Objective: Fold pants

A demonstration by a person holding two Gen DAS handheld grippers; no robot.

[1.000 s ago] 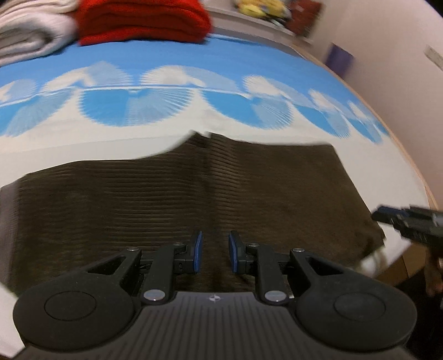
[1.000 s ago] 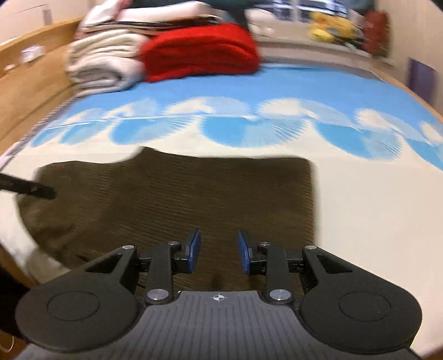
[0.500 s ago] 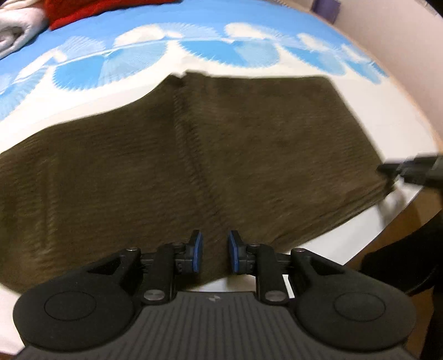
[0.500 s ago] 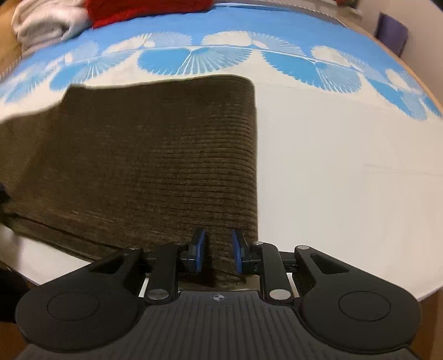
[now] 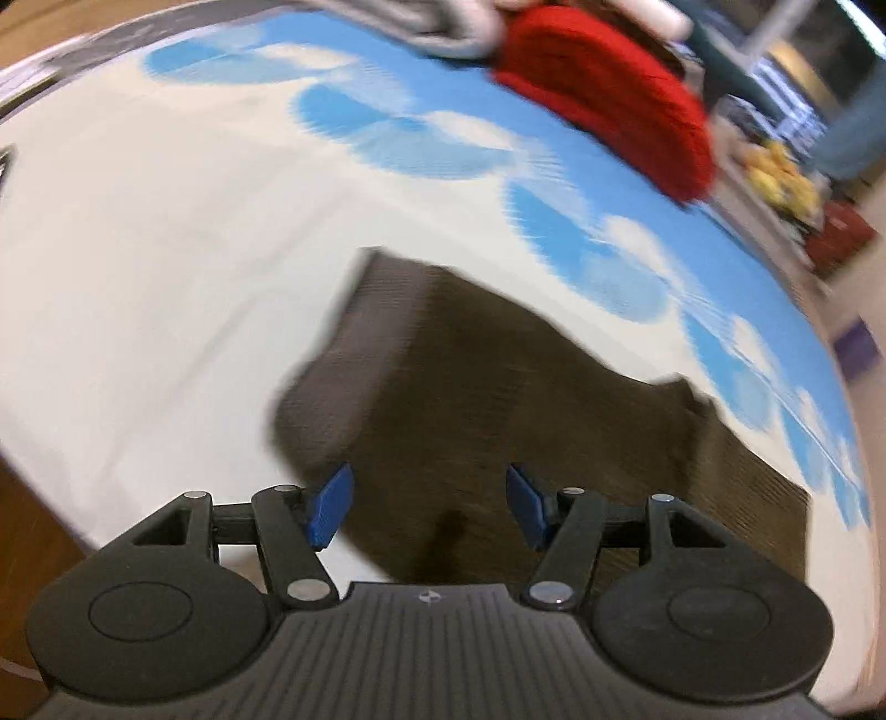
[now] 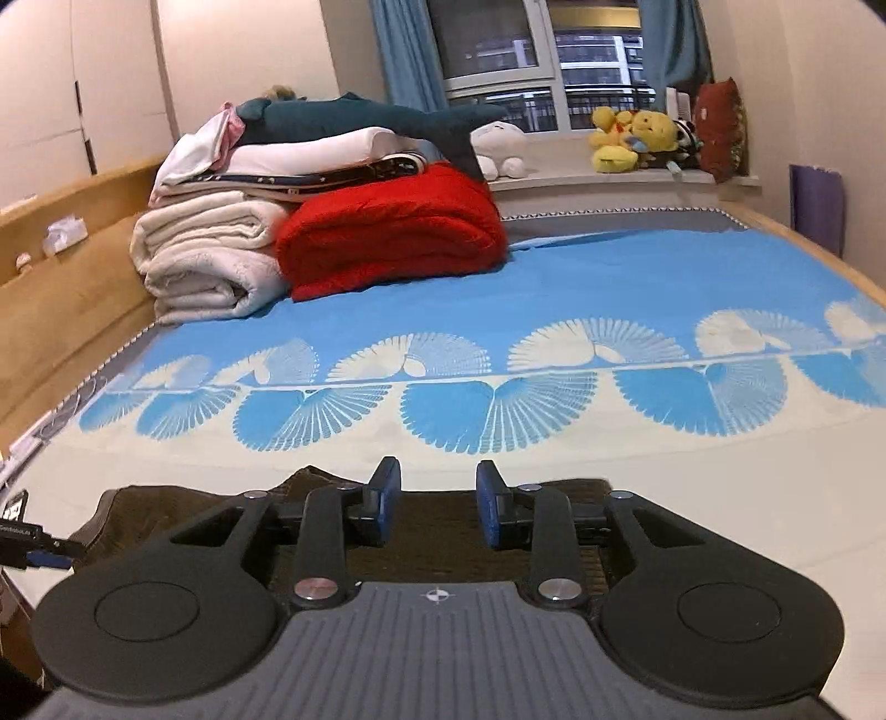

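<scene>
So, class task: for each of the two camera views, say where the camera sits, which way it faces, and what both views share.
Left wrist: sits on the left gripper, tilted down at the brown pants on the bed; its own jaws show, opening, nothing between them.
Right wrist: sits on the right gripper, facing along the bed toward the window; its jaws show, opening, nothing visibly gripped.
Shared: pants, bed, red blanket.

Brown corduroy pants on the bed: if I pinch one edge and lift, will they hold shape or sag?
The brown corduroy pants will probably sag: they lie flat and limp, with a soft folded edge. The ribbed cloth looks thick, so likely weighty rather than flimsy. Its texture should resist slipping on the blue-and-white bedsheet.
</scene>
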